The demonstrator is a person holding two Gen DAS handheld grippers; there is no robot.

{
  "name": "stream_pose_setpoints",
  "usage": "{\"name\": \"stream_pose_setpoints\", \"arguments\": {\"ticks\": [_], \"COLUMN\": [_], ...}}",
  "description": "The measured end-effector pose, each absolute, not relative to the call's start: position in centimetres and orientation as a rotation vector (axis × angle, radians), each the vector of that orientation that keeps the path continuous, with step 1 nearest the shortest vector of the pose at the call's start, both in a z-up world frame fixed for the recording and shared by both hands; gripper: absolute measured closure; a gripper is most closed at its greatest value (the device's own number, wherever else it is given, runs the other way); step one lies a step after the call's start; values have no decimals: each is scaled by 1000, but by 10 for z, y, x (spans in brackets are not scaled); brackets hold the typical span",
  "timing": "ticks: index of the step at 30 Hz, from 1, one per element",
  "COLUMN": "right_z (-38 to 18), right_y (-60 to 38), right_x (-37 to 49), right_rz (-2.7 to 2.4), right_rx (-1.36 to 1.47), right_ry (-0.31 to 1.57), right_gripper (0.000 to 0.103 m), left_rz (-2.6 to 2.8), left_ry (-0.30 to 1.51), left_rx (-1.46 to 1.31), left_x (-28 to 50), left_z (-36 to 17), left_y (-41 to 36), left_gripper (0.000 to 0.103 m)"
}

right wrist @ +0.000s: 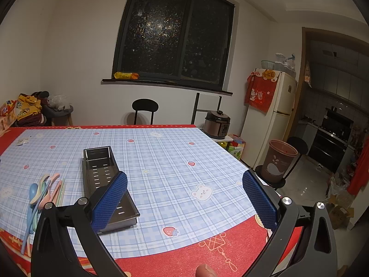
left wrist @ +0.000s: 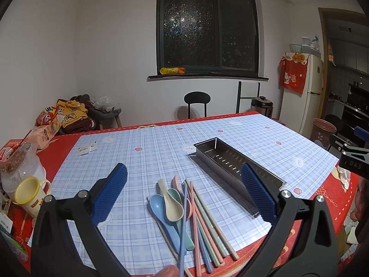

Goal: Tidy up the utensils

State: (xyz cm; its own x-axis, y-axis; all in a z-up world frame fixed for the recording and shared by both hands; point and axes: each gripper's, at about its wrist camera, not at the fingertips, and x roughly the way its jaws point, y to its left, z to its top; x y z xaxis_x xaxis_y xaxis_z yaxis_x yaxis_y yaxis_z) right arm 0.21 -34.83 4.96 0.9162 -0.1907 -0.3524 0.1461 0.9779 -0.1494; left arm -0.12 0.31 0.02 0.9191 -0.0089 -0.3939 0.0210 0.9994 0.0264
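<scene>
Spoons (left wrist: 169,204) and chopsticks (left wrist: 207,217) are piled on the mat (left wrist: 161,152), just left of the empty metal tray (left wrist: 233,159). Left gripper (left wrist: 184,191) and right gripper (right wrist: 184,196) are spread wide, nothing held.

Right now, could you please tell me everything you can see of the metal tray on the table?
The metal tray is a long, narrow trough that looks like shiny stainless steel, with raised walls and rows of small drain slots in its floor. It is empty and lies flat on the blue plaid mat, angled across it. The pile of spoons and chopsticks lies beside it, apart. Neither gripper touches it.
</scene>
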Motion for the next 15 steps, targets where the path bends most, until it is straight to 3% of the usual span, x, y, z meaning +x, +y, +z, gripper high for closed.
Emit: {"name": "stream_pose_setpoints", "arguments": {"ticks": [15], "right_z": [50], "right_y": [-352], "right_x": [2], "right_rz": [-180], "right_rx": [-120], "right_ry": [381], "right_gripper": [5], "left_rz": [-18], "left_ry": [410], "left_rx": [24], "left_x": [-1], "left_z": [0], "left_y": [5], "left_gripper": [6]}}
